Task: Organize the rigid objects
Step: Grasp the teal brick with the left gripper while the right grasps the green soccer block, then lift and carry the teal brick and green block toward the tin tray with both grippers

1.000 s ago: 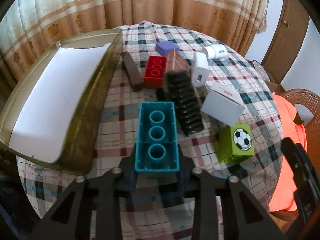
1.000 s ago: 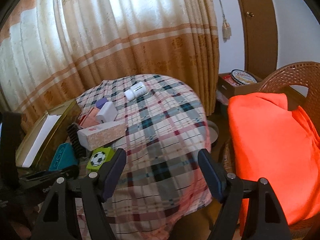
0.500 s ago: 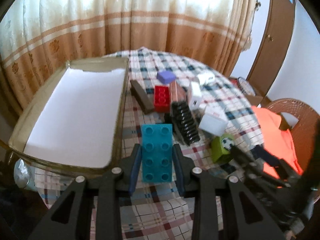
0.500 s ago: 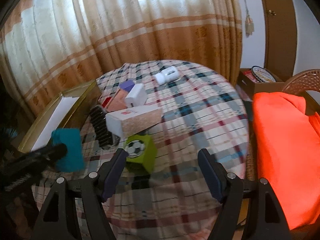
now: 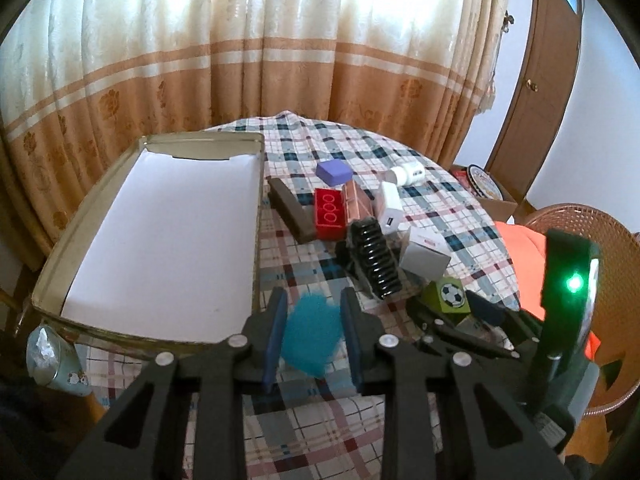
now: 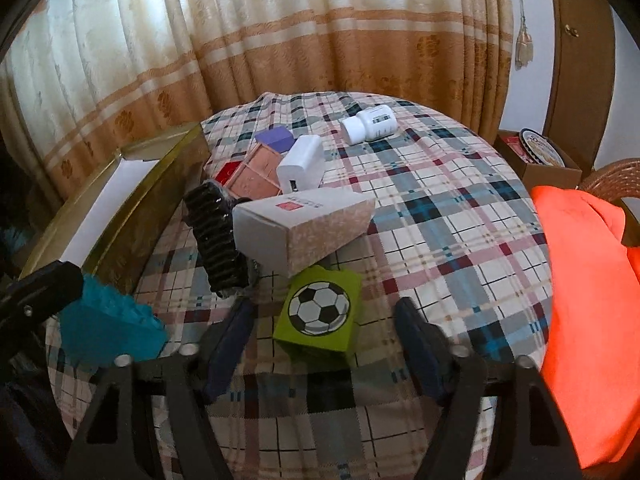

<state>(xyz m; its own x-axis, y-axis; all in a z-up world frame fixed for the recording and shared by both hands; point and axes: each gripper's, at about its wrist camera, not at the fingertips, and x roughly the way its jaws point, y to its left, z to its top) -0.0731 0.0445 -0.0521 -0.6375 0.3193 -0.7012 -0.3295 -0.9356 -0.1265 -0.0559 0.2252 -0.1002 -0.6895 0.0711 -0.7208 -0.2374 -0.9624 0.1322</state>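
Currently held: teal block (image 5: 310, 334), studded plastic, blurred, pinched between left tongs (image 5: 312, 320) above the checked surface (image 5: 448, 204), just beside the tray (image 5: 256, 216). Right tongs (image 6: 324, 336) spread wide around a green cube (image 6: 320, 312) with football print, not touching it.

The left wrist camera is looking down from the table's near edge, facing the far curtain (image 5: 280, 60), with the gold tray (image 5: 256, 216) close on its left. The right wrist camera is sitting nearer the tabletop, further right, facing the same way. Both are sharing the clutter around the green football block (image 5: 450, 296) (image 6: 320, 312).
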